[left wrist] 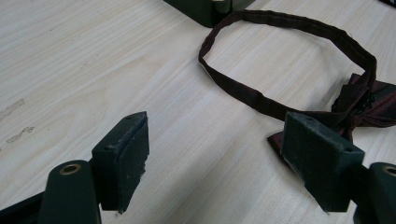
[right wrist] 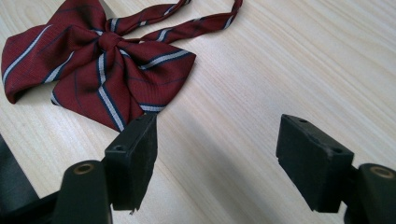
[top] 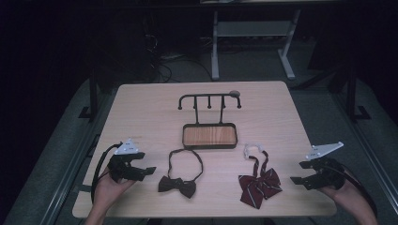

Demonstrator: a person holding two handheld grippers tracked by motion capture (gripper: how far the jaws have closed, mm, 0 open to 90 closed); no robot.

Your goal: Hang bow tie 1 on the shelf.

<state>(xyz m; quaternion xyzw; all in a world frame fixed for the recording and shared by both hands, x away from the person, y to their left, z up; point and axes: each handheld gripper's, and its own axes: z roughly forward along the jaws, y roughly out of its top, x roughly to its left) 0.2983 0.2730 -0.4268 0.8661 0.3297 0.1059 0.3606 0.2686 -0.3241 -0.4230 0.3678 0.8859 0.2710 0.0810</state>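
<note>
Both hands are held at the near desk (top: 141, 103) edge, each tool released and empty. Just inward of the left tool (top: 149, 170) lies the dark bow tie (top: 177, 185), its loop running away toward the rack (top: 209, 136). Beside the right tool (top: 294, 180) lies the striped bow tie (top: 259, 185), equally near.
</note>
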